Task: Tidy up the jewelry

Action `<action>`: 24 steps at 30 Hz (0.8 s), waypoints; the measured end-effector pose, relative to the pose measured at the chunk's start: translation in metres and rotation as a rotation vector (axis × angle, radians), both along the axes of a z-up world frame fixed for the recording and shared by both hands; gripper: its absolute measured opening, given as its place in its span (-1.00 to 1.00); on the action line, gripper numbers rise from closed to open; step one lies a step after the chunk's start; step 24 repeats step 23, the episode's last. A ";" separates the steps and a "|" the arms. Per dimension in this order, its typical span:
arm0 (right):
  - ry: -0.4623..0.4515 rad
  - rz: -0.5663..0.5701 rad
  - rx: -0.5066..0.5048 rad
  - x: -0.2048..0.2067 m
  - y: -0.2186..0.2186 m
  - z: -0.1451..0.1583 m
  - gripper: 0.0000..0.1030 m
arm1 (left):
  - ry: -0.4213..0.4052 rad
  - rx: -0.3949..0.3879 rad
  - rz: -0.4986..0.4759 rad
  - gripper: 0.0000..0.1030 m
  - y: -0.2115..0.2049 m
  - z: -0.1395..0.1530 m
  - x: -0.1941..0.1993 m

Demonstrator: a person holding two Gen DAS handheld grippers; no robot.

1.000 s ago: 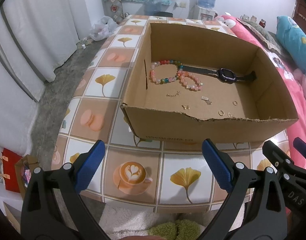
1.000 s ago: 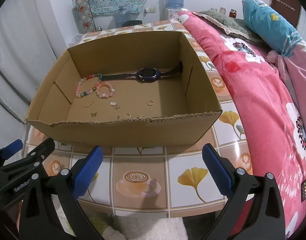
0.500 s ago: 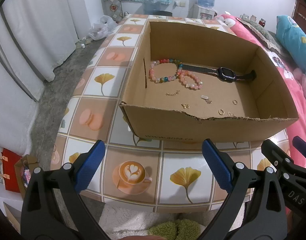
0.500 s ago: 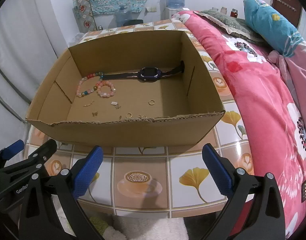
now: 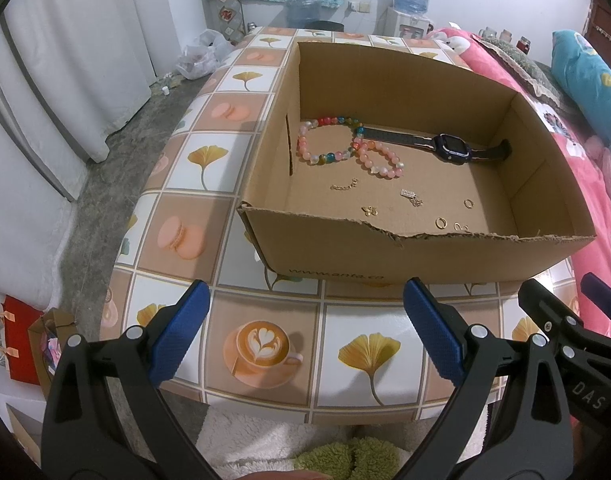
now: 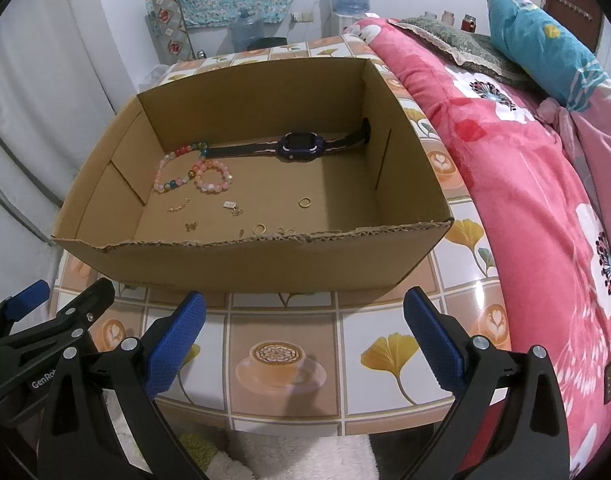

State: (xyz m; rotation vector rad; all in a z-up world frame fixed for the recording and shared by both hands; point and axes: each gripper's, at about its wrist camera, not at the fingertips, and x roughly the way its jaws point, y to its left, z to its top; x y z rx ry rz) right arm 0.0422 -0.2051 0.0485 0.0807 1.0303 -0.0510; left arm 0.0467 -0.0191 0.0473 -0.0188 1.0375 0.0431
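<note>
Currently we hold the left gripper point(image 5: 305, 332) and right gripper point(image 6: 303, 332) spread wide and empty above the tiled table point(image 5: 209, 160), short of the cardboard box point(image 5: 425, 256), whose near wall is printed "www.anta.co". Left to right on the box floor we list: multicolour bead bracelet point(image 5: 329, 140), pink bead bracelet point(image 5: 379, 162) touching it, dark watch point(image 5: 449, 148) along the far wall, and nearer us a short chain point(image 5: 344, 185), small charms and gold rings point(image 5: 468, 203). "DAS" and "GenRo" are legible on the gripper bodies.
</note>
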 end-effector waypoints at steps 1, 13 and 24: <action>-0.001 -0.001 0.000 0.000 0.000 0.000 0.87 | 0.000 -0.001 -0.001 0.82 0.000 0.000 0.000; 0.002 -0.002 0.003 0.000 -0.001 0.000 0.87 | 0.001 -0.001 -0.001 0.82 0.000 0.000 0.000; 0.003 0.000 0.004 0.000 -0.002 0.001 0.87 | 0.001 -0.005 0.001 0.82 -0.001 -0.003 -0.001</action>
